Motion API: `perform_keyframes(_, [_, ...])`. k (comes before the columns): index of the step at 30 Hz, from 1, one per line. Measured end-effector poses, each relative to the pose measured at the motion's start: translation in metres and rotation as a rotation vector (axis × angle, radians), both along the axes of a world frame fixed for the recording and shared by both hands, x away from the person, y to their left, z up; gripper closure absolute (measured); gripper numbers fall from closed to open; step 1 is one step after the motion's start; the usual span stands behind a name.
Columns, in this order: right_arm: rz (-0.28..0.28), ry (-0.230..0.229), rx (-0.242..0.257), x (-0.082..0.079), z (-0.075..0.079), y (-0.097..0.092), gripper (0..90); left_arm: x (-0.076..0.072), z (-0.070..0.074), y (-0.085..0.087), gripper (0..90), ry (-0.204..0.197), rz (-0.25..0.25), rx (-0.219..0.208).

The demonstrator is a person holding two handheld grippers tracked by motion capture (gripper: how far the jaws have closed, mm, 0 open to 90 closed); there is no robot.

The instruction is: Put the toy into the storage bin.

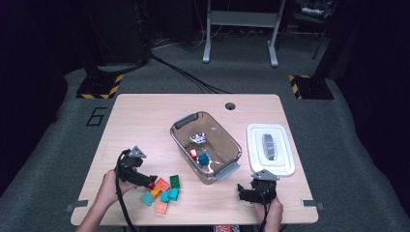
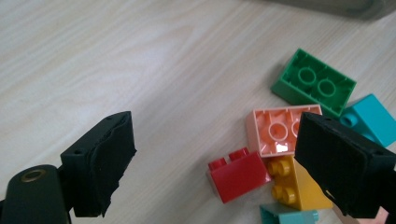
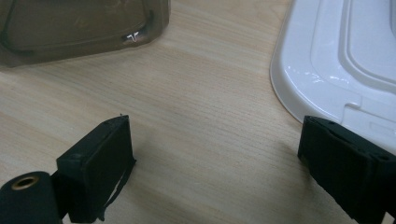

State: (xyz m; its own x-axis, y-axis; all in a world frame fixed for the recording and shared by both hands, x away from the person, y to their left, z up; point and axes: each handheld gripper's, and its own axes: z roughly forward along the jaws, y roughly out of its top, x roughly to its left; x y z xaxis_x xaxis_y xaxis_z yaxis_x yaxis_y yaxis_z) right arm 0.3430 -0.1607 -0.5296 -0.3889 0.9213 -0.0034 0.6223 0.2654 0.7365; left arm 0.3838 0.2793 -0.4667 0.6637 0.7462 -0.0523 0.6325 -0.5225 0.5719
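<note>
High view: my left gripper [image 1: 151,182] is low over the table [image 1: 145,116], right at the edge of a little pile of toy bricks. Its jaws are wide apart and hold nothing.

Left gripper view: the red brick [image 2: 237,176] sits between my jaws, closer to the right one, but the pads do not press on it. It is small and shiny, with two round bumps on top, and it lies a bit tilted on the wood. It touches the yellow brick [image 2: 285,186], which has round bumps on its side. Just behind it is the peach brick [image 2: 275,130], lying upside down so I can see the rings inside. My right jaw covers a part of the peach one. Farther back is the green brick [image 2: 314,83], also upside down. Beside that is a blue brick [image 2: 371,119].

My right gripper [image 1: 245,193] rests low near the table's front edge. Its jaws are wide apart too, with only bare wood between them. It sits between the brown bin [image 1: 227,140] and the white lid [image 1: 285,145].
</note>
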Motion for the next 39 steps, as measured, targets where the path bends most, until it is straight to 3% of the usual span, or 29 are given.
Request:
perform_keyframes(8, [0.0,0.0,0.001,0.0,0.0,0.0,9.2,-0.004,-0.018,0.004,11.0,0.005,0.02,0.076])
perform_keyframes(14, [0.0,0.0,0.0,0.0,0.0,0.0,9.3,-0.005,-0.026,0.011,17.0,0.012,0.045,0.058])
perform_keyframes(19, [-0.002,0.002,0.002,0.0,0.0,0.0,9.3,-0.006,-0.026,0.015,32.3,-0.005,0.031,0.016])
perform_keyframes(28, [-0.003,0.002,0.001,0.0,0.0,0.0,9.3,-0.005,-0.031,0.011,53.9,-0.012,0.001,0.031])
perform_keyframes(39, [-0.005,0.001,0.0,0.0,0.0,0.0,9.3,-0.002,-0.028,0.014,58.4,-0.02,-0.004,0.01])
